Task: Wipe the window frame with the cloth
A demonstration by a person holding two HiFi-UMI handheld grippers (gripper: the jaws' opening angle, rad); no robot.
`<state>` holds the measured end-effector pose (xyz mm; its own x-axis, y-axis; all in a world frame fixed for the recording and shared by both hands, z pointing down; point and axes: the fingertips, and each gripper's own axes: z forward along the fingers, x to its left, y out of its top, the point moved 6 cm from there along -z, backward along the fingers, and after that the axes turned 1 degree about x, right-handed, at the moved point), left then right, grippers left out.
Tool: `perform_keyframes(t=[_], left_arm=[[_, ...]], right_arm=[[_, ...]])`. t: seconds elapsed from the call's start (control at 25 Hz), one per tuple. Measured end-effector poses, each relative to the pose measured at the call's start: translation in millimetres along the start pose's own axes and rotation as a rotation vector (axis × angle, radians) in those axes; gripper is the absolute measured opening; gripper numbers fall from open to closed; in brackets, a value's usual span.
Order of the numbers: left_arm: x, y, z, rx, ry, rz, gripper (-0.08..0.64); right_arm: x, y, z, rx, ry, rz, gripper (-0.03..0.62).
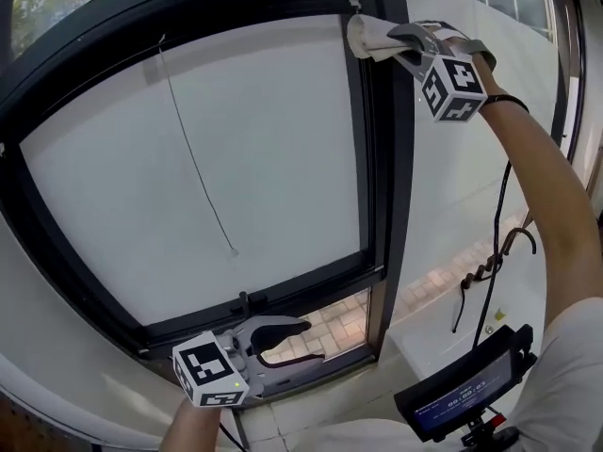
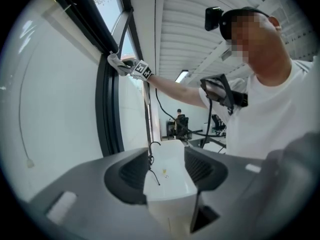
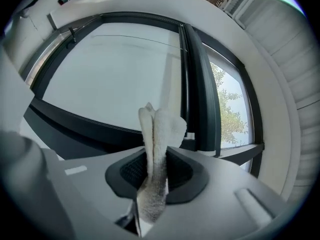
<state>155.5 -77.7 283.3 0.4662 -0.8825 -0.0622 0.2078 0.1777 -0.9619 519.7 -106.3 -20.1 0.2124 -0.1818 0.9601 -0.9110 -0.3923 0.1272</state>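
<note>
A folded white cloth is pinched in my right gripper, which is raised to the top of the black window frame. The cloth's tip touches the frame's upright bar near its upper corner. In the right gripper view the cloth stands up between the shut jaws, with the frame just beyond it. My left gripper hangs low by the frame's bottom rail, open and holding nothing. The left gripper view shows the right gripper and cloth far up on the frame.
A white roller blind with a thin pull cord covers the pane. A black cable and hook hang over the white sill at right. A device with a small screen sits at the lower right. Paving shows through the glass below.
</note>
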Motion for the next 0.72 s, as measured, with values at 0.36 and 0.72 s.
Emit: perform_keyframes(t=[0.36, 0.72], left_arm=[[9.3, -2.6, 6.1, 0.025, -0.028, -0.008, 0.242], [14.7, -9.0, 1.8, 0.027, -0.027, -0.039, 0.242]], right_arm=[[101.8, 12.4, -13.2, -0.047, 0.104, 0.029, 0.072], [190.4, 17.2, -25.1, -0.05, 0.204, 0.105, 0.072]])
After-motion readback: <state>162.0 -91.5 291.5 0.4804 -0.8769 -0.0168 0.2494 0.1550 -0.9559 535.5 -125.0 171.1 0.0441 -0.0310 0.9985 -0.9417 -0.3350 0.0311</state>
